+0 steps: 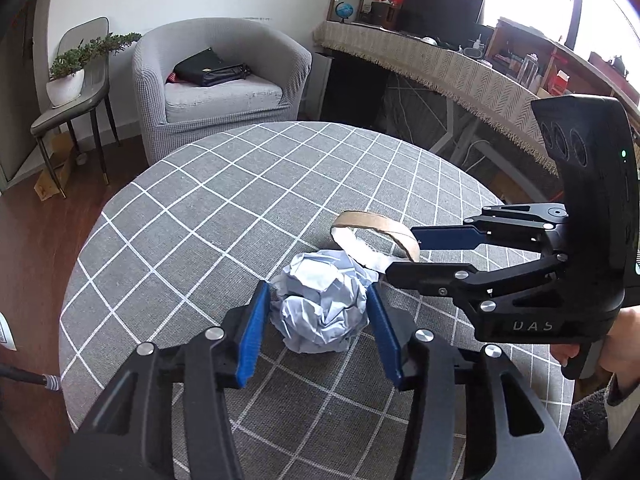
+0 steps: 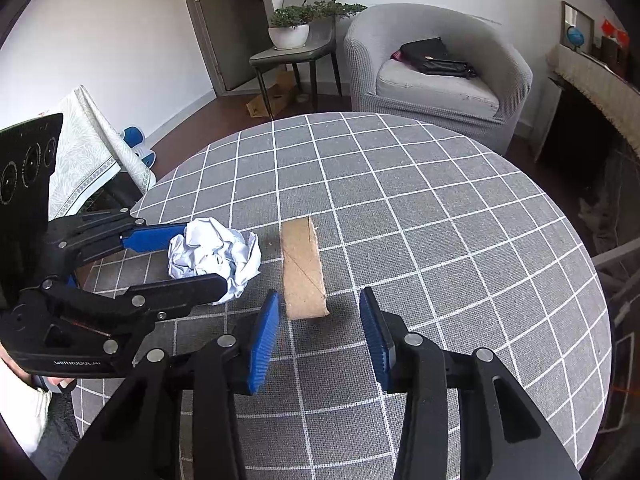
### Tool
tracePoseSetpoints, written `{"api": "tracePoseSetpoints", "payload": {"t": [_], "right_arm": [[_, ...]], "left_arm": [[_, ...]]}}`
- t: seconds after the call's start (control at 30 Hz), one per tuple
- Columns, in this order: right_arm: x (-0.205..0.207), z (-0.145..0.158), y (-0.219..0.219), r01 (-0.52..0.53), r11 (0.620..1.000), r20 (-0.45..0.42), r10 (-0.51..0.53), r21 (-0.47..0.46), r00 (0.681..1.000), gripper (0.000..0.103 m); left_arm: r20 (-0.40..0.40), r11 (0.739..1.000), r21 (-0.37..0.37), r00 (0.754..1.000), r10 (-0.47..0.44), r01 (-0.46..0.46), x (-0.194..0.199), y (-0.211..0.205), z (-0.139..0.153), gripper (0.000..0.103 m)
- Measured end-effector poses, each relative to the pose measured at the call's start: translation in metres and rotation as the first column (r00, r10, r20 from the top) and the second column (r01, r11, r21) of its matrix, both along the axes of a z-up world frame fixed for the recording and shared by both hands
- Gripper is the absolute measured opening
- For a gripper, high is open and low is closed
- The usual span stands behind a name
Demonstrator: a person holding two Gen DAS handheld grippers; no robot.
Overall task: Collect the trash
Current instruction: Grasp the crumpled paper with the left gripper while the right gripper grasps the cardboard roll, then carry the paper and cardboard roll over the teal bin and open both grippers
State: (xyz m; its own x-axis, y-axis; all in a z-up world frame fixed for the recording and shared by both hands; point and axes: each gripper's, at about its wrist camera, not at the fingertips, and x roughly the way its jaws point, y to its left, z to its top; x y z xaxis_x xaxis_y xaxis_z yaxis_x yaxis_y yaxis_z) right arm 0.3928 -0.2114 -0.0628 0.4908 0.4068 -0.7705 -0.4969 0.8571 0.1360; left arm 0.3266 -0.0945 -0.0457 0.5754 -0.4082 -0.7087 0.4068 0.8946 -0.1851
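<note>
Two pieces of trash sit just beside each other on the round table [image 2: 440, 208], toward its near edge: a crumpled paper ball [image 1: 324, 304] and a flattened cardboard tube [image 2: 304, 268]. One gripper per item, so both look meant to be lifted in one go. The left gripper [image 1: 318, 320] straddles the paper ball with its blue pads [image 1: 252, 332] at the ball's sides; the left pad looks to be touching the paper, the right pad shows a thin gap, so I'd call it narrowed around the ball, not yet a firm hold. The right gripper [image 2: 320, 332] hangs over the near end of the tube, jaws moderately wide, nothing between the pads; the tube end lies just ahead of them. From the left wrist view the right gripper's tips overlap the tube's far end, so contact there is hard to judge. No bin or bag visible anywhere. The table's near edge is hidden behind the gripper bodies. Only a bit of hand and sleeve shows at the frame edges.
</note>
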Motion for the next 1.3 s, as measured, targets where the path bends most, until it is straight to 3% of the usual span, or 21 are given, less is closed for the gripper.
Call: {"api": "tracePoseSetpoints", "payload": {"t": [0.13, 0.3, 0.5, 0.93, 1.3], "right_arm": [[0.003, -0.003, 0.006, -0.001, 1.0, -0.003, 0.001, -0.005, 1.0, 0.033], [0.005, -0.004, 0.007, 0.016, 1.0, 0.003, -0.016, -0.015, 1.0, 0.031], [0.001, -0.004, 0.01, 0.041, 0.999, 0.019, -0.04, -0.024, 0.999, 0.022], [-0.028, 0.008, 0.021, 0.068, 0.998, 0.061, -0.068, 0.005, 0.996, 0.021], [-0.067, 0.013, 0.058, 0.033, 0.999, 0.072, -0.035, 0.027, 0.997, 0.021]], "left_arm": [[0.012, 1.0, -0.006, 1.0, 0.021, -0.021, -0.004, 0.005, 0.004, 0.05], [0.01, 0.999, -0.02, 0.999, 0.042, -0.042, -0.006, 0.016, 0.007, 0.05], [0.014, 0.999, -0.019, 0.999, 0.049, -0.049, -0.014, 0.023, 0.008, 0.05], [0.025, 0.997, -0.005, 0.997, 0.074, -0.074, -0.053, 0.045, 0.01, 0.05], [0.047, 0.992, 0.012, 0.991, 0.122, -0.123, -0.101, 0.084, 0.016, 0.05]]}}
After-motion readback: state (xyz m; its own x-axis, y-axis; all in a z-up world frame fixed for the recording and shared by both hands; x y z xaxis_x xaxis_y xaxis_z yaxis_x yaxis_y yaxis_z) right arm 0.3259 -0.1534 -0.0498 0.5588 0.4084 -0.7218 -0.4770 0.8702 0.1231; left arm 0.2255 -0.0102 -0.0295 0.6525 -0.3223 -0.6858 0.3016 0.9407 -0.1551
